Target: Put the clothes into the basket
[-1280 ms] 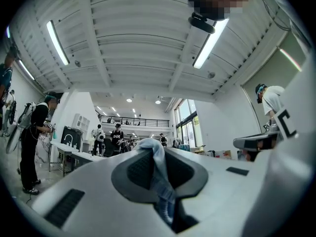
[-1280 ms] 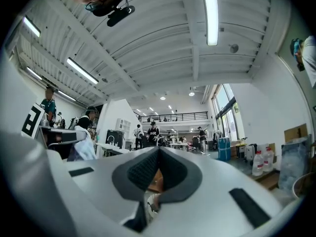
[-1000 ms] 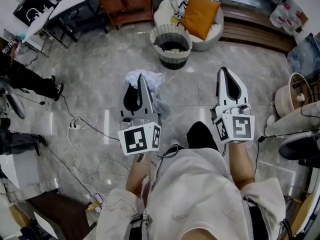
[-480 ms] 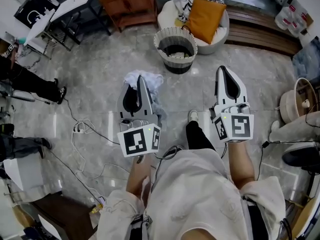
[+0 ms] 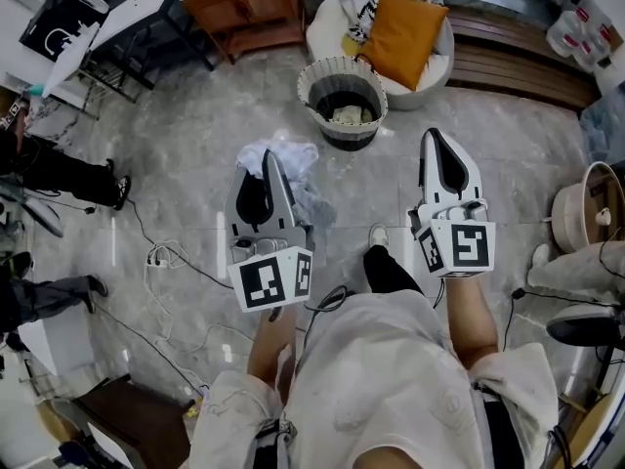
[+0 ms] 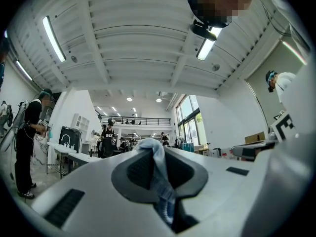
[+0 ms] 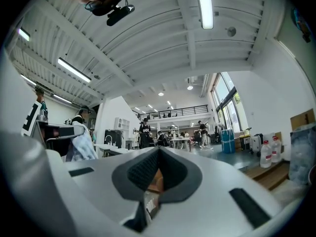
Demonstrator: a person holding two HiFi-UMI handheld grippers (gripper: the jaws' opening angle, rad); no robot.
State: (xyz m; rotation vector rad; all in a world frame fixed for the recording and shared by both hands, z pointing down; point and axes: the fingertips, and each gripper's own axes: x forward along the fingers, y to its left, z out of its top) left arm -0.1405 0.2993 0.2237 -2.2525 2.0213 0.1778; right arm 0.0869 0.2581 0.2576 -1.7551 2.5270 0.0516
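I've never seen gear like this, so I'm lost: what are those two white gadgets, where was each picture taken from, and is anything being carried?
No robot here: a person holds a gripper in each hand. The top-down picture comes from a camera on the person's head; the other two come from cameras riding on each gripper, looking along its fingers. The left gripper pinches a pale cloth. The right gripper is closed and looks empty. Ahead on the stone floor stands a woven basket, where the clothes go.

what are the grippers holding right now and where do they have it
The left gripper pinches a bunched fold of the pale blue cloth between its pads; the rest hangs past the tip. The right gripper is shut and empty.
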